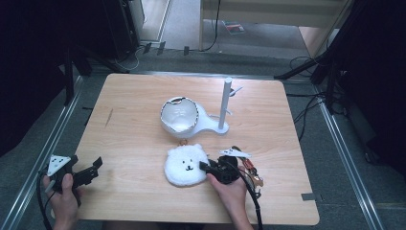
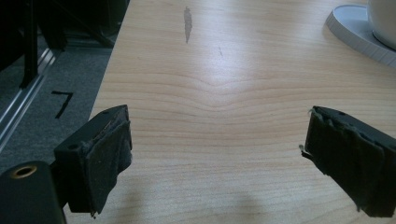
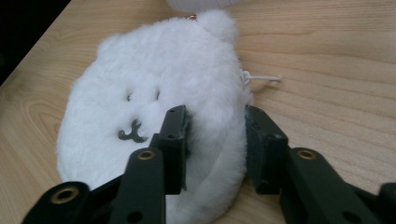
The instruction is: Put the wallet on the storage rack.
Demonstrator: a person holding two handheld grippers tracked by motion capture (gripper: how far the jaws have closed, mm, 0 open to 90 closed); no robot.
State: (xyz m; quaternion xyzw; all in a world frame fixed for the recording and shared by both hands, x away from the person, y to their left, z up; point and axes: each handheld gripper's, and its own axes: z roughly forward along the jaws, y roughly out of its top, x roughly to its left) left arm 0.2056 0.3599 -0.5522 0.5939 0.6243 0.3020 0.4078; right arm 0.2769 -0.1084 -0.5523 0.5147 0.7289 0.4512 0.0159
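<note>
**Plush bear pouch gripped at its edge by the right tongs**

A white plush bear pouch [image 1: 186, 165] is seen lying flat on the wooden counter [image 1: 129, 143], face up, near the front middle. In the right gripper view, its fluffy edge [image 3: 215, 126] is pinched between the 2 black jaws of the right tongs [image 3: 215, 140], which are closed on the fur beside the small stitched face. In the high view, the right tongs [image 1: 207, 167] are held by the right hand [image 1: 234, 189] and reach the pouch from its right side. A gold-coloured clasp [image 1: 184, 142] is seen at the top of the pouch.

The left tongs [image 1: 95, 165] are held by the left hand [image 1: 64, 196] at the front left corner of the counter, well apart from the pouch. In the left gripper view, the jaws of the left tongs [image 2: 217, 154] are spread wide over bare wood, with nothing between them.

Behind the pouch, a white bowl-shaped dish [image 1: 178, 114] rests on the white base of a stand [image 1: 210, 125], from which an upright white post [image 1: 225, 103] with short pegs rises. Just right of the right tongs, a small reddish-brown item [image 1: 251, 170] lies on the counter; what it is cannot be told.
</note>
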